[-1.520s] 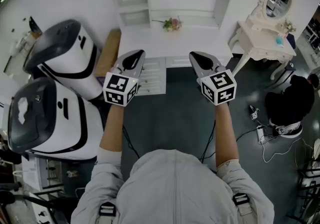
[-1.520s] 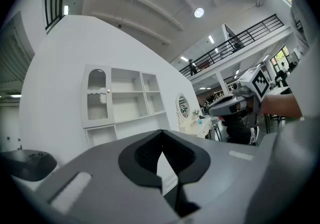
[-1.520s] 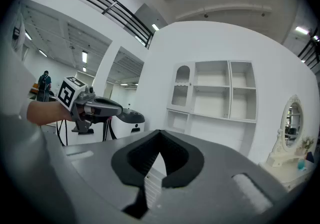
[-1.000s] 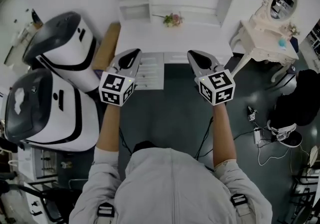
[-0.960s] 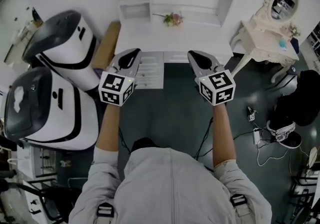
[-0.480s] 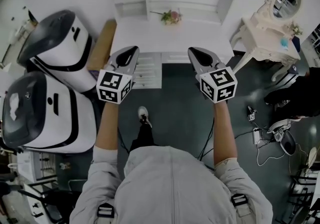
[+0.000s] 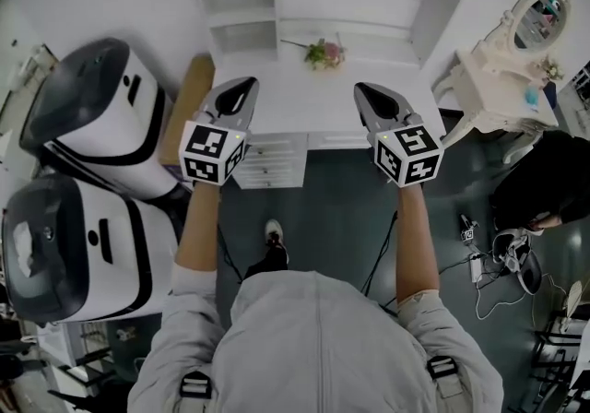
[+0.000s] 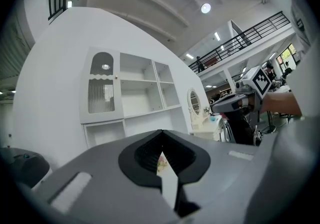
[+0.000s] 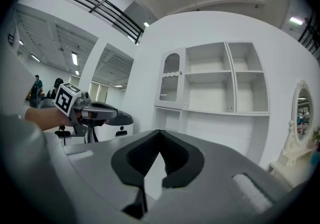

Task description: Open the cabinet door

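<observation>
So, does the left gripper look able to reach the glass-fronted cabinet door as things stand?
Probably not yet: the left gripper is shut and short of the cabinet door, which stands high above the desk; nothing blocks the way.

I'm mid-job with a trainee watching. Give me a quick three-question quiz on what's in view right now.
1. True or false: the left gripper is shut on the cabinet door.
2. What lies on the desk? A) flowers B) a cup C) a book
3. Fill in: the right gripper is ____ and holds nothing.
Key: 1 false; 2 A; 3 shut.
</observation>
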A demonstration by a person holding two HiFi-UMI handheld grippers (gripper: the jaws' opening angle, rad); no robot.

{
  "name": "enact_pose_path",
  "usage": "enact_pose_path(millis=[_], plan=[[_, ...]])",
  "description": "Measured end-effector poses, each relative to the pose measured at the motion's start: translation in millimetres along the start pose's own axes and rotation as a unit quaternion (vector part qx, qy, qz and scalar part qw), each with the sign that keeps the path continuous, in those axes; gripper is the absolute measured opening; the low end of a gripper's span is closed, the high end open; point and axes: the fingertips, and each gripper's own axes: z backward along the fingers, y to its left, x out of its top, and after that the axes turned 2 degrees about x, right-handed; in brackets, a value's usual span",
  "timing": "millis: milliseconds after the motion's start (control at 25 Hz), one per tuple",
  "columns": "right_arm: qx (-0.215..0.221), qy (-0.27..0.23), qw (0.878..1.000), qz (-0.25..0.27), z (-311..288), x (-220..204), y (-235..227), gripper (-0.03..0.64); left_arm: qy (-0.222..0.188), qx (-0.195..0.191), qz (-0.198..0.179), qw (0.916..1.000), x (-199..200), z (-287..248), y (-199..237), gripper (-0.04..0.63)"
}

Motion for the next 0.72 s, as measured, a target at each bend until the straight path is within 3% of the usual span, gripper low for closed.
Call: enact_pose_path(millis=[320, 720], plan=[[-0.017, 0.004, 1.0, -0.007, -92.3, 21.3, -33.0, 0.002, -0.005, -0.006, 0.003, 1.0, -4.0, -61.6, 89.5, 0.018], [-0.03, -0.006, 0.999, -0.021, -176.3, 37.3, -60.2, 0.002, -0.005, -0.02, -0.013, 0.9997, -11.6, -120.8, 158.5, 0.02]])
